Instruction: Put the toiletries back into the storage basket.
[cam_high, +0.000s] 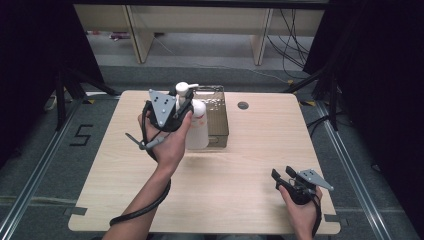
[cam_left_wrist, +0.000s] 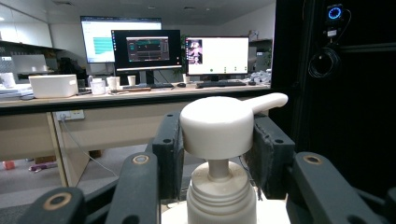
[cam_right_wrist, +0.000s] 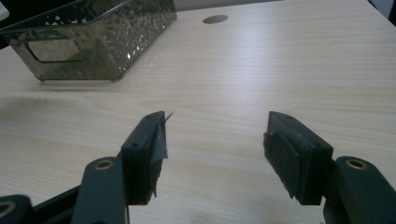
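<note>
We log the pump bottle first: white body, ribbed collar, a thin stem and a broad rounded pump head with its spout pointing to the right in the left gripper view. A reddish mark shows on the body in the high view; we cannot read it. It sits upright toward the far edge of the table, left of centre, just beside the near left corner of the metal basket. Whether its base rests on the wood or hangs a little above it, we cannot tell.

The left gripper is clamped on the pump head, one pad on each side of it.

Step in hand, as we judge it: the bottle is grasped and being carried to the basket. The next move calls for lifting the base clear of the basket wall, keeping the bottle upright, since a hold on the pump head alone may let the body swing, then lowering it inside.

The basket is dark, patterned metal with a handle cut-out in its end wall.

The right gripper waits near the near right corner, jaws apart with bare wood between them.
</note>
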